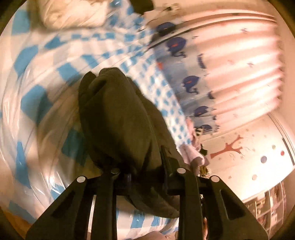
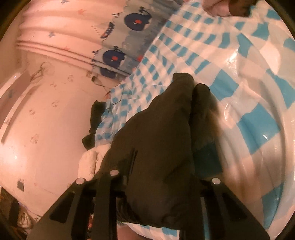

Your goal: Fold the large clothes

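A dark, thick garment (image 1: 119,118) hangs bunched from my left gripper (image 1: 142,166), which is shut on it above a bed with a blue-and-white checked cover (image 1: 46,88). In the right wrist view the same dark garment (image 2: 162,133) drapes over my right gripper (image 2: 156,171), which is shut on it. The cloth hides the fingertips of both grippers. The checked cover (image 2: 230,77) lies under it, with a shiny plastic sheet on top. Both views are motion-blurred.
A white pillow (image 1: 73,13) lies at the bed's far end. A curtain with dark blue whale prints (image 1: 189,85) and pink curtains (image 1: 239,64) hang beside the bed. Small clothes (image 1: 193,153) sit at the bed edge. A dark item (image 2: 95,118) and white bundle (image 2: 88,162) lie by the pink wall (image 2: 46,120).
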### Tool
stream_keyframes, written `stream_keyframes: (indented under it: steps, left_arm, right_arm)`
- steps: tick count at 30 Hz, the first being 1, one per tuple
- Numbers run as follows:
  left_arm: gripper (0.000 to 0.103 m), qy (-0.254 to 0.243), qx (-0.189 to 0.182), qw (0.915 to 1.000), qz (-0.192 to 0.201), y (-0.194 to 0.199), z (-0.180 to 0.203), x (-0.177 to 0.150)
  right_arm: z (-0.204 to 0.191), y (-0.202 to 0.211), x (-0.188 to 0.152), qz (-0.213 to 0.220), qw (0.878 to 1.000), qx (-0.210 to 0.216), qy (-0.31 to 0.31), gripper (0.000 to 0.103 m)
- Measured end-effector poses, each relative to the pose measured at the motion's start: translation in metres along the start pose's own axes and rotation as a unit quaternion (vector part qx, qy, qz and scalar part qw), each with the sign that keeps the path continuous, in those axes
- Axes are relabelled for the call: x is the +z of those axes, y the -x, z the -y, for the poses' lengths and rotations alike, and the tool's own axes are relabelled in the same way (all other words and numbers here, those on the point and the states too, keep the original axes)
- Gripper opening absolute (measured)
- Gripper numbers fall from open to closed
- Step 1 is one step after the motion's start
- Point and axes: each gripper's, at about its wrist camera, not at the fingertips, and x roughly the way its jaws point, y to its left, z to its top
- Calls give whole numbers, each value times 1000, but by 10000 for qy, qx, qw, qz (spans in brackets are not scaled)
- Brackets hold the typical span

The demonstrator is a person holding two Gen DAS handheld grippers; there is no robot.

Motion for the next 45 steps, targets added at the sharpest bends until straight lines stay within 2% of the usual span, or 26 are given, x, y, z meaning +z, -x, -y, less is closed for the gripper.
stream_keyframes:
  steps: [2, 4, 5, 6, 7, 8, 9, 10, 12, 13, 15, 19, 21, 23, 24, 26, 29, 31, 32, 33, 37, 40, 43, 45]
  left_arm:
    - [21, -172, 93, 9998, -81, 11, -13, -10]
    - [21, -123, 371, 9984, -416, 14, -41, -26]
    - [21, -16, 468, 9976, -517, 18, -54, -31]
    - [27, 146, 470, 9969, -610, 22, -67, -37]
    - [39, 272, 471, 9965, -634, 28, -75, -42]
    - [46, 314, 524, 9963, -606, 33, -78, -44]
    - [61, 345, 601, 9962, -533, 38, -79, -45]
    - [71, 385, 615, 9965, -418, 45, -79, -44]
    - [84, 435, 565, 9971, -275, 50, -78, -39]
    - [87, 437, 622, 9968, -255, 48, -76, -37]
    - [88, 488, 671, 9960, -337, 36, -75, -33]
    - [88, 676, 659, 9946, -427, 6, -71, -30]
    - [88, 689, 738, 9940, -424, -9, -66, -31]
    - [88, 656, 838, 9935, -407, -17, -62, -31]
    - [88, 590, 916, 9932, -407, -20, -60, -30]
    - [88, 374, 1114, 9921, -427, -25, -53, -28]
    - [88, -45, 1430, 9887, -443, -27, -44, -25]
    - [88, -281, 1618, 9856, -412, -30, -38, -25]
    - [88, -340, 1677, 9845, -387, -30, -36, -26]
    - [88, -401, 1751, 9831, -344, -31, -34, -27]
    - [89, -658, 1962, 9781, -224, -29, -26, -31]
    - [89, -898, 2087, 9737, -178, -26, -20, -31]
    - [89, -1135, 2142, 9701, -138, -24, -13, -31]
    - [89, -1397, 2236, 9646, -88, -22, -7, -33]
  right_arm:
    - [12, 5, -22, -231, 9994, -229, 154, 26]
    - [38, 8, -49, -609, 9967, -513, 148, 26]
    - [54, 11, -59, -738, 9959, -519, -10, 32]
    - [69, 18, -68, -754, 9959, -429, -268, 38]
    - [74, 26, -71, -693, 9964, -325, -375, 41]
    - [75, 38, -72, -548, 9969, -353, -440, 48]
    - [73, 51, -71, -320, 9972, -493, -455, 57]
    - [70, 65, -68, -34, 9967, -674, -459, 61]
    - [55, 91, -62, 677, 9912, -1087, -326, 67]
    - [39, 100, -57, 967, 9885, -1163, -94, 68]
    - [10, 97, -48, 1079, 9869, -1153, 318, 69]
    - [-55, 28, -51, 435, 9845, -1010, 1365, 74]
    - [-62, -13, -63, -62, 9812, -1068, 1608, 74]
    - [-46, -57, -74, -626, 9702, -1557, 1746, 74]
    - [-40, -68, -80, -710, 9674, -1620, 1811, 74]
    - [-35, -68, -85, -624, 9658, -1645, 1905, 74]
    - [-51, -50, -81, -430, 9677, -1706, 1804, 74]
    - [-77, -47, -72, -117, 9599, -1676, 2244, 76]
    - [-92, -51, -66, -7, 9552, -1682, 2435, 81]
    - [-105, -59, -60, 36, 9523, -1694, 2538, 85]
    - [-142, -115, -37, -24, 9434, -1789, 2793, 85]
    - [-139, -165, -31, -235, 9421, -1917, 2742, 85]
    - [-111, -223, -46, -827, 9234, -2472, 2819, 93]
    - [-104, -231, -55, -839, 9153, -2593, 2964, 94]
